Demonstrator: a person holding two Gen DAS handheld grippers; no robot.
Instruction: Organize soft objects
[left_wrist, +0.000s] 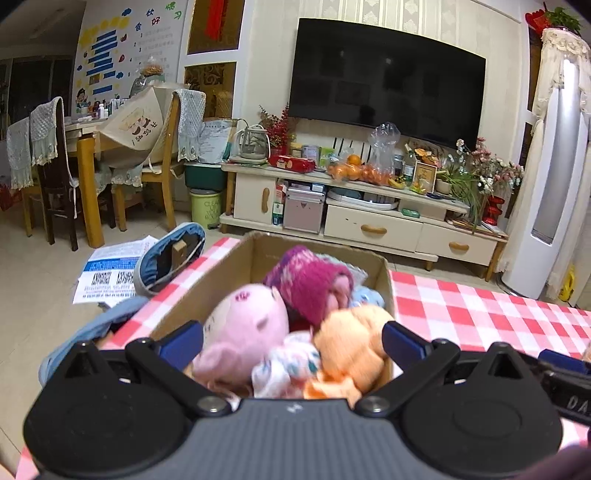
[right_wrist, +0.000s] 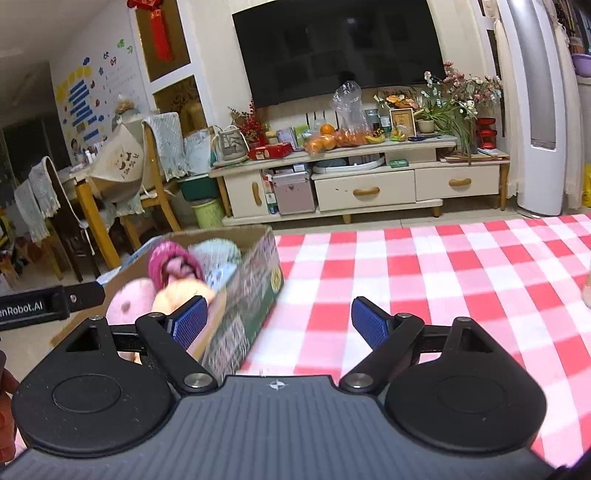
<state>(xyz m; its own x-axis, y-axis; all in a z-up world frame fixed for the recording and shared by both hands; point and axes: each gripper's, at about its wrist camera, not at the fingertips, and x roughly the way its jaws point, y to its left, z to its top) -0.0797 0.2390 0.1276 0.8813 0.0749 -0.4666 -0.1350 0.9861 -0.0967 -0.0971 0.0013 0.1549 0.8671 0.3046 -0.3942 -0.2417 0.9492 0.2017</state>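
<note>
A cardboard box (left_wrist: 236, 273) stands on the red-and-white checked tablecloth (left_wrist: 461, 314). It holds a pink plush pig (left_wrist: 247, 325), a magenta knitted hat (left_wrist: 310, 284), an orange plush (left_wrist: 351, 343) and a small flowered cloth (left_wrist: 288, 365). My left gripper (left_wrist: 291, 341) is open above the near end of the box, over the toys, gripping nothing. My right gripper (right_wrist: 279, 325) is open and empty, beside the box's right wall (right_wrist: 251, 291), over the cloth. The toys show blurred in the right wrist view.
A TV cabinet (left_wrist: 369, 210) with fruit and flowers stands past the table under a TV (left_wrist: 384, 77). A dining table and chairs (left_wrist: 92, 155) are at left. A blue cloth item (left_wrist: 166, 258) and papers (left_wrist: 110, 273) lie beyond the table's left edge. A white tower appliance (left_wrist: 550, 184) is right.
</note>
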